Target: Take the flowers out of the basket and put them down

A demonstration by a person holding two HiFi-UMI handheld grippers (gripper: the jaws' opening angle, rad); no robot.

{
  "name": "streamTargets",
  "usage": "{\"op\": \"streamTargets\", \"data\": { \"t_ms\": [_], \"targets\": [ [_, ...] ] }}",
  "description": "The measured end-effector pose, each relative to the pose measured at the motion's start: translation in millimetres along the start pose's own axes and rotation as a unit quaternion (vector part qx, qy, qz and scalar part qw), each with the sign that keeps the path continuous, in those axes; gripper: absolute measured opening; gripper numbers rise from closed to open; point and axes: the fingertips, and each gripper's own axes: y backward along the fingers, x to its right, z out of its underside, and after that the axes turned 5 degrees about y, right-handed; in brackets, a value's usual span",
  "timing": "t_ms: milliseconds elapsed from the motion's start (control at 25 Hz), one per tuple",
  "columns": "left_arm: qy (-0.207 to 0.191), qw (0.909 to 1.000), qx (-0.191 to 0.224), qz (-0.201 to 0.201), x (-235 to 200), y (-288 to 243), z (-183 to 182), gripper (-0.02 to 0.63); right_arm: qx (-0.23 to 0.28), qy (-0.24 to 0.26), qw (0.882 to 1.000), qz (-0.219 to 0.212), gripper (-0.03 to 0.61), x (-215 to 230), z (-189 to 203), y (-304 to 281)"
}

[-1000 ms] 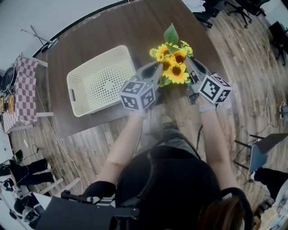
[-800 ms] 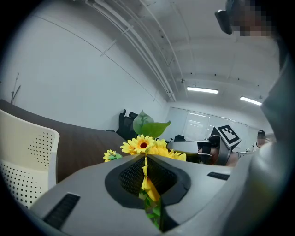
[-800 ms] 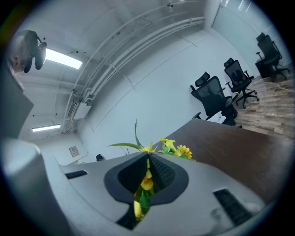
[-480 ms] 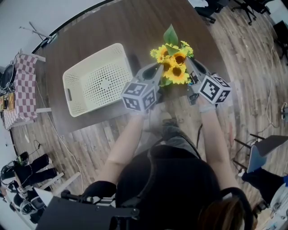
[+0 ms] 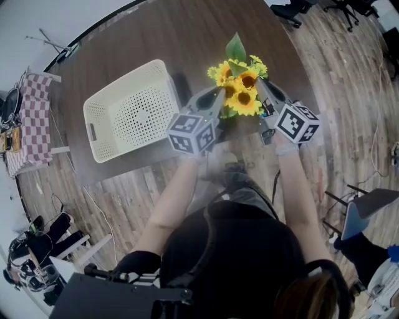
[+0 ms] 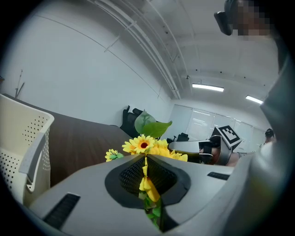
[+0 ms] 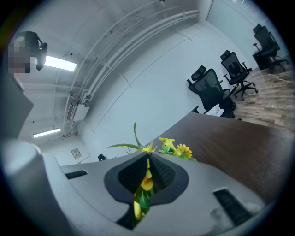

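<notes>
A bunch of yellow sunflowers (image 5: pixel 240 90) with a big green leaf hangs over the dark round table (image 5: pixel 149 37), right of the cream perforated basket (image 5: pixel 128 109). My left gripper (image 5: pixel 219 98) holds the bunch from the left and my right gripper (image 5: pixel 260 87) from the right, both shut on it. Petals and leaves show pinched between the pads in the left gripper view, the flowers (image 6: pixel 144 146) rising past the jaws. The right gripper view shows the flowers (image 7: pixel 171 147) the same way. The basket wall (image 6: pixel 27 143) stands at the left edge of the left gripper view.
A small table with a checked cloth (image 5: pixel 28 128) stands at the far left. Office chairs (image 5: pixel 324 9) are beyond the table at the top right. A grey chair (image 5: pixel 368 209) sits to my right on the wooden floor. The table's near edge runs just under the grippers.
The basket and table have slid a little left and up in the head view. The flowers and both grippers hold the same place in the picture, grips unchanged.
</notes>
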Motion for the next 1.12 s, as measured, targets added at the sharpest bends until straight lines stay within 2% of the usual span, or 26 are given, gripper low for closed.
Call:
{"op": "streamTargets", "data": {
  "t_ms": [360,1120],
  "targets": [
    [0.001,1.0000,0.006,0.002,-2,-2,-2,0.012,0.000,-0.009,1.000,0.006,0.005,7,5,-1],
    [-0.036,0.9992,0.015,-0.007,1,0,-5,0.015,-0.002,-0.016,1.000,0.015,0.006,14,9,3]
  ]
}}
